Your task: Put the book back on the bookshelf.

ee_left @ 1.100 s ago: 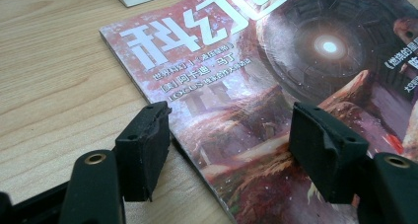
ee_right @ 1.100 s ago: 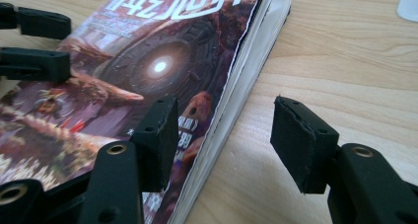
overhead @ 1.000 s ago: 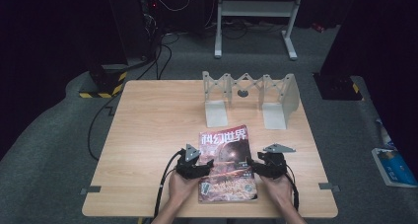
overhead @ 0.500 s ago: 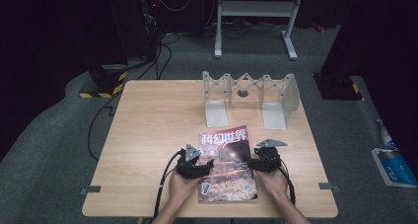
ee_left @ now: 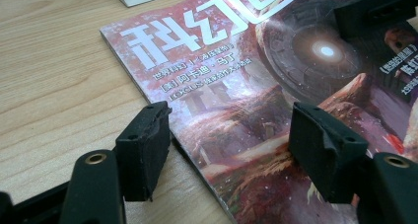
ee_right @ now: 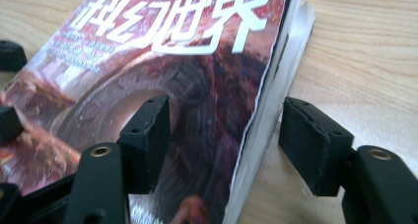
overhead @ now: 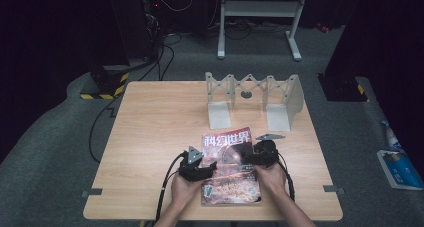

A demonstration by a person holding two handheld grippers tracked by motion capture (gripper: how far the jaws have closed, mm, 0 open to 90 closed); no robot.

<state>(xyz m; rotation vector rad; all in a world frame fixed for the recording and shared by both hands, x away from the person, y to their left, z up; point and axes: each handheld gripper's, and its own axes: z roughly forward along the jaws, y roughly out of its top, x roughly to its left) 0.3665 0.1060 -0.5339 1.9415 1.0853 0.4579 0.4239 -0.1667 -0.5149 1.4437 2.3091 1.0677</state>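
Note:
A magazine with a red cover and white Chinese title lies flat on the wooden table, near the front edge. My left gripper is at its left edge. In the left gripper view the left gripper stands open astride that edge, one jaw over bare wood and one over the cover. My right gripper is at the magazine's right side. In the right gripper view the right gripper straddles the page edge, its jaws just having been opening, pads clear of the paper.
A grey folding metal rack stands at the back of the table, just beyond the magazine's top edge. Black cables trail from both grippers over the front edge. A book lies on the floor to the right.
My right gripper has slid left and slightly away from the person, onto the magazine's right edge, and its jaws stand wider. The left gripper and the magazine have stayed put.

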